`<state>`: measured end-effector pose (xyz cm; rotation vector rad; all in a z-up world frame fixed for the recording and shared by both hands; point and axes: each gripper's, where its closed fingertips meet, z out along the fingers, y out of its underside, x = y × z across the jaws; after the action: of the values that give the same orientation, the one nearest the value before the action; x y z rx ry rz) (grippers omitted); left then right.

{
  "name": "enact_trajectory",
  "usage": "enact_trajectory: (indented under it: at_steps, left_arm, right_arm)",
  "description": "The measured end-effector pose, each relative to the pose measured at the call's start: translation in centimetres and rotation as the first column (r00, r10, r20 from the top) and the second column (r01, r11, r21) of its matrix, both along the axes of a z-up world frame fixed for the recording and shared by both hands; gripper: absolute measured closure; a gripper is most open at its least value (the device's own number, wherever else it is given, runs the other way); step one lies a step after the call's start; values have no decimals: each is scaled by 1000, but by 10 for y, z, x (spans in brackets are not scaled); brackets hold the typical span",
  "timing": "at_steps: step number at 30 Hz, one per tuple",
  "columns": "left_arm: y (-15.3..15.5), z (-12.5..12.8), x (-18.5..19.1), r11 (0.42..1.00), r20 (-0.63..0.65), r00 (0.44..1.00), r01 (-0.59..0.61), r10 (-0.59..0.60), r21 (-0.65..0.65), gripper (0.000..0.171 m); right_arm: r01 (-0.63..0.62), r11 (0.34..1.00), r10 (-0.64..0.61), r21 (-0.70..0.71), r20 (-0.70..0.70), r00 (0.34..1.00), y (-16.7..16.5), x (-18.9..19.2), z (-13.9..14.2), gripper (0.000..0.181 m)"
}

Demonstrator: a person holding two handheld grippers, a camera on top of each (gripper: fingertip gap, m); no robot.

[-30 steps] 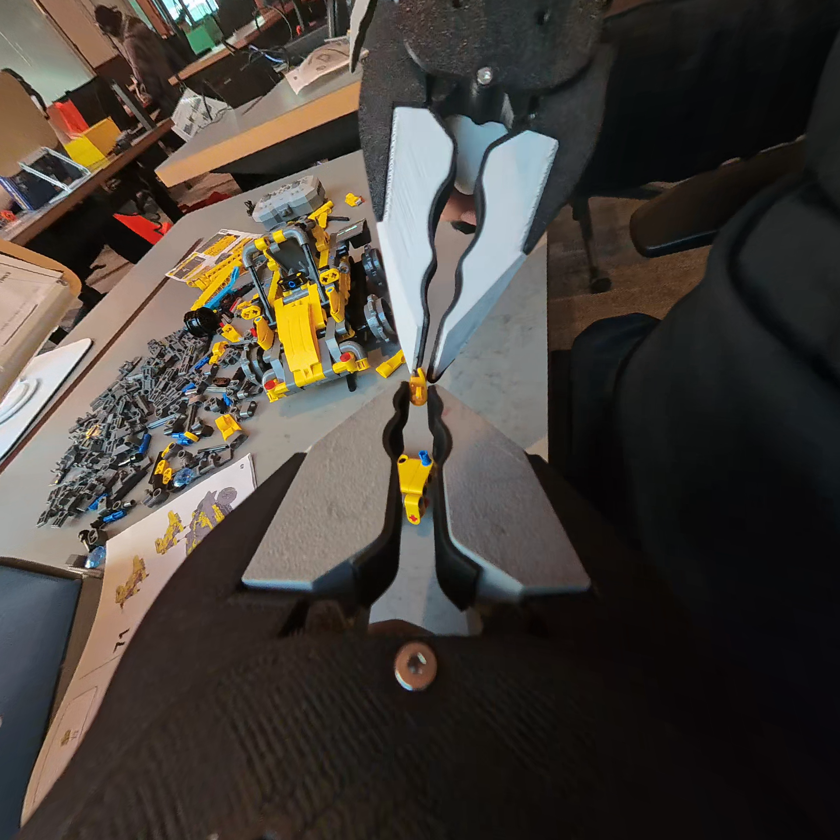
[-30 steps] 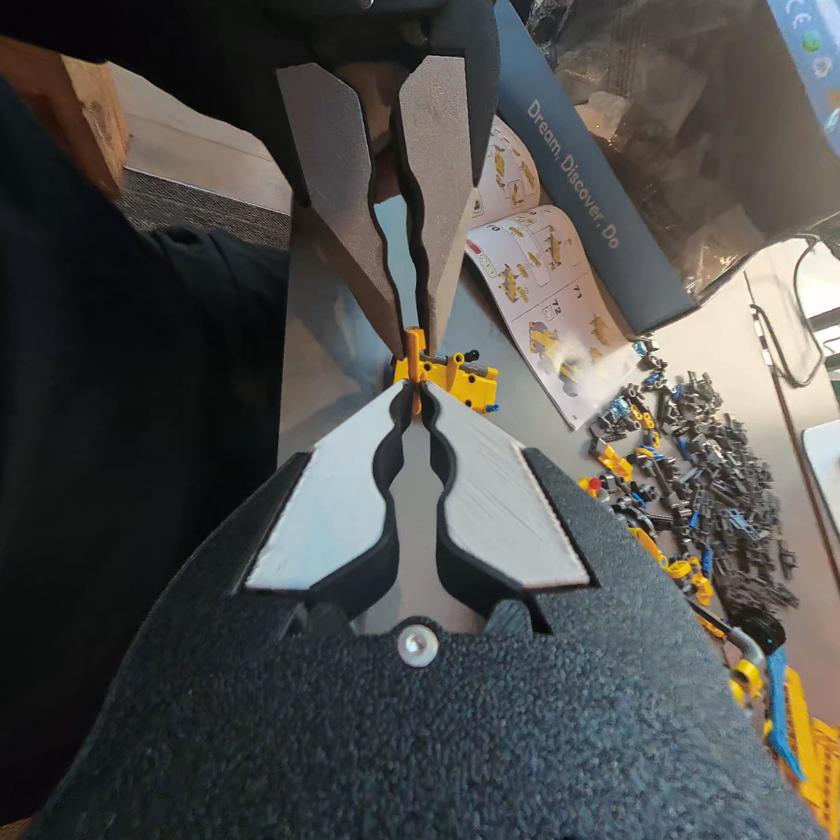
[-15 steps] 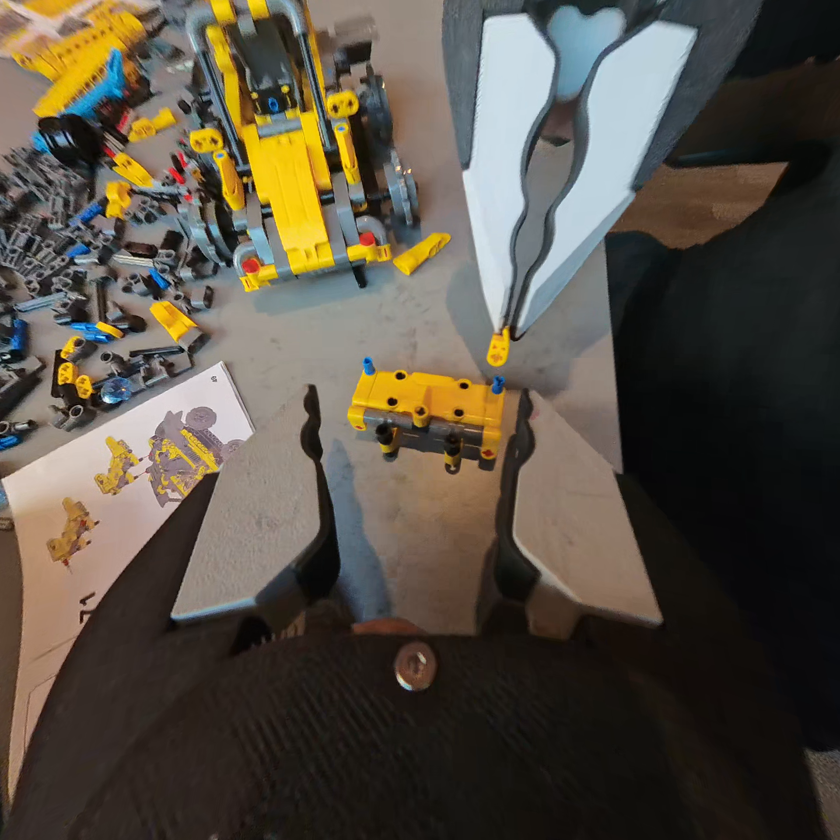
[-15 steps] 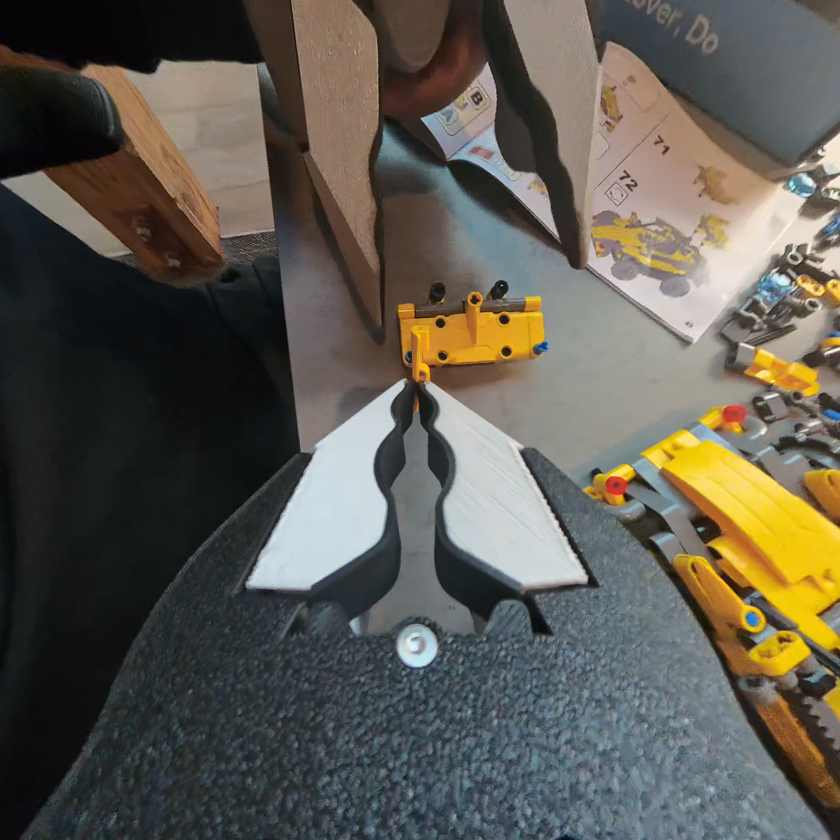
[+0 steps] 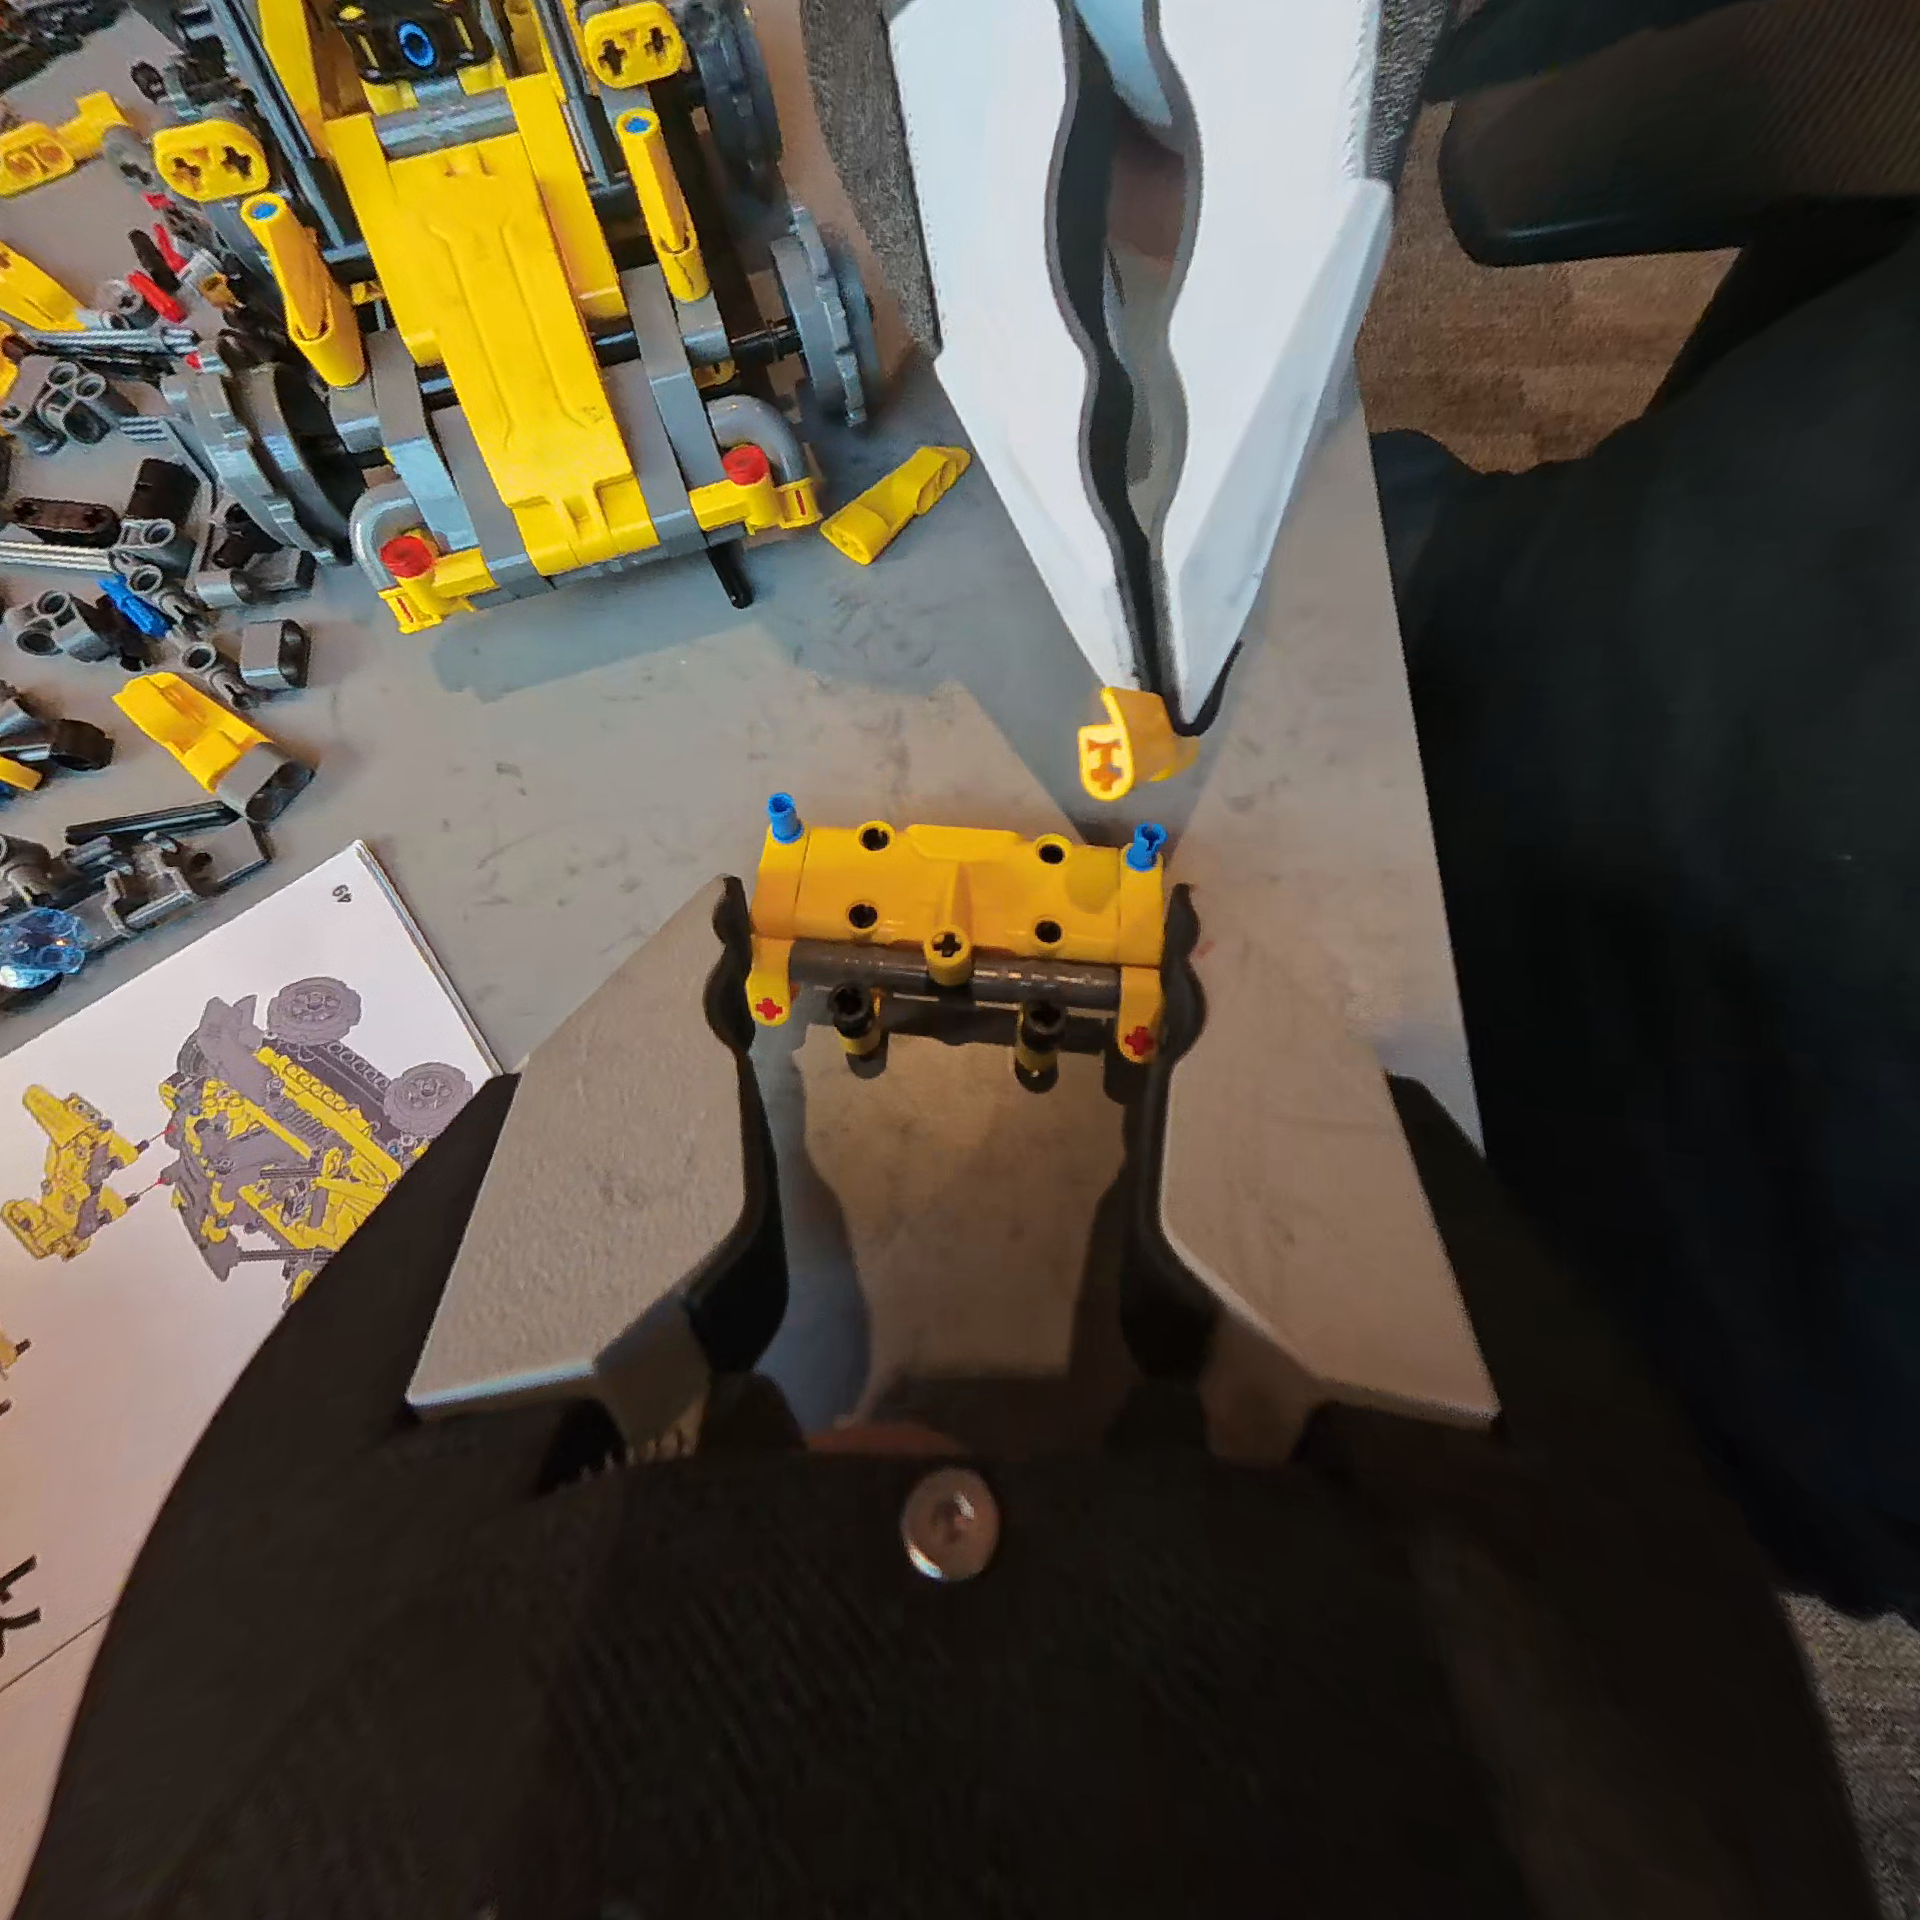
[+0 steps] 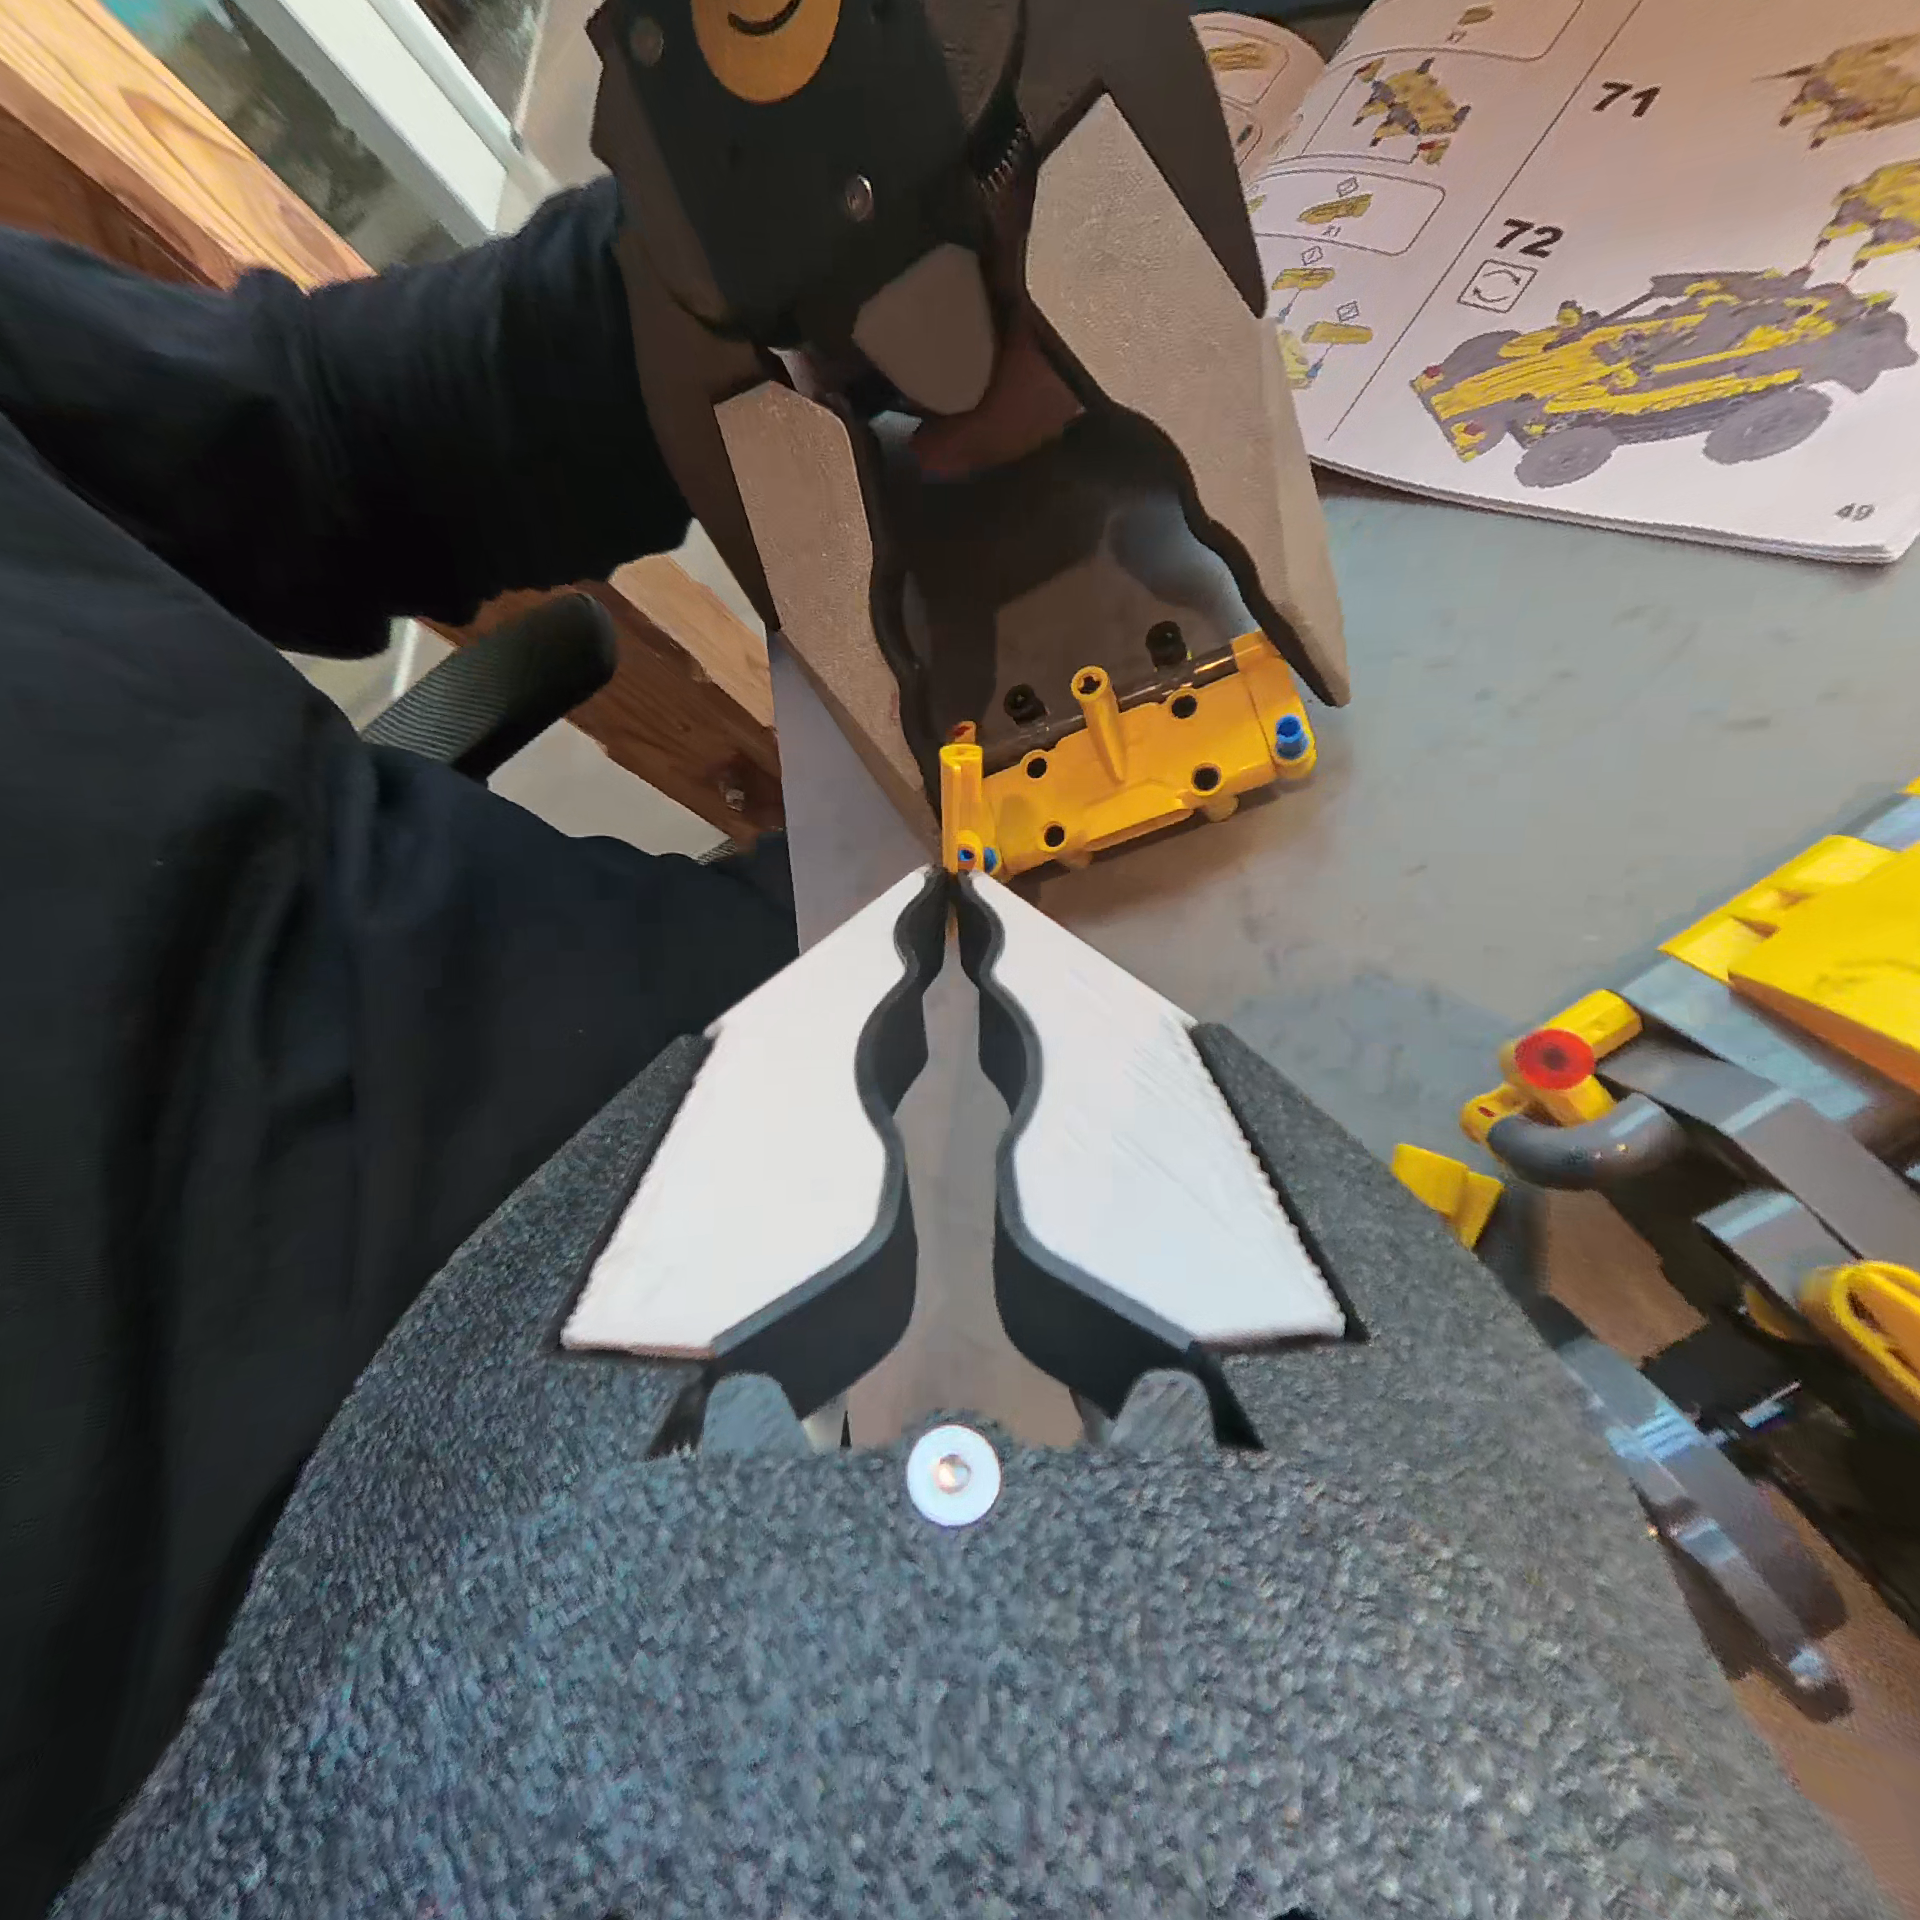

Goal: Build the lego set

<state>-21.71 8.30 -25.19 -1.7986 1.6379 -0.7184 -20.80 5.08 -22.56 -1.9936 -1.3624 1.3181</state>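
A yellow brick assembly (image 5: pixel 956 899) with blue pins and a dark axle lies on the grey table (image 5: pixel 623 748). My left gripper (image 5: pixel 951 904) is open, and its grey fingers flank the two ends of the assembly closely. My right gripper (image 5: pixel 1174 717), with white fingers, is shut on a small yellow connector piece (image 5: pixel 1127 753). It holds the piece just above the assembly's right blue pin. In the right wrist view the right gripper (image 6: pixel 951 878) holds the connector piece (image 6: pixel 961 800) against the near end of the assembly (image 6: pixel 1132 774), with the left gripper (image 6: pixel 1127 753) astride it.
A half-built yellow and grey vehicle model (image 5: pixel 499 343) stands behind and to the left, with loose small parts (image 5: pixel 156 623) beside it. An open instruction booklet (image 5: pixel 208 1091) lies at the left. The table edge (image 5: pixel 1403 727) runs close on the right, beside a person's dark clothing. About 5 cm separates my left fingertips from my right.
One second ago both grippers met shut, tip to tip, in the air. The left has opened, the assembly lies on the table, and the left now straddles it. The right still holds the connector.
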Motion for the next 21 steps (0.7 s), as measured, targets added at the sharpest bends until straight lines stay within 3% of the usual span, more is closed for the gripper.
enact_trajectory:
  at_steps: [3,8,18,21]
  left_arm:
    - [1,0,1,1000,11,1000,-13,13,-12,94]
    - [3,0,2,999,19,999,-28,29,-26,94]
    - [3,0,2,999,19,1000,-22,21,35,95]
    - [3,0,2,999,20,1000,-24,24,31,94]
  right_arm:
    - [-1,999,0,-45,-14,1000,0,0,0,180]
    - [1,1000,-1,-6,70,998,4,-2,-5,180]
    - [-1,999,7,-51,110,994,2,-3,-9,180]
    - [-32,999,32,-6,142,989,2,-2,-8,180]
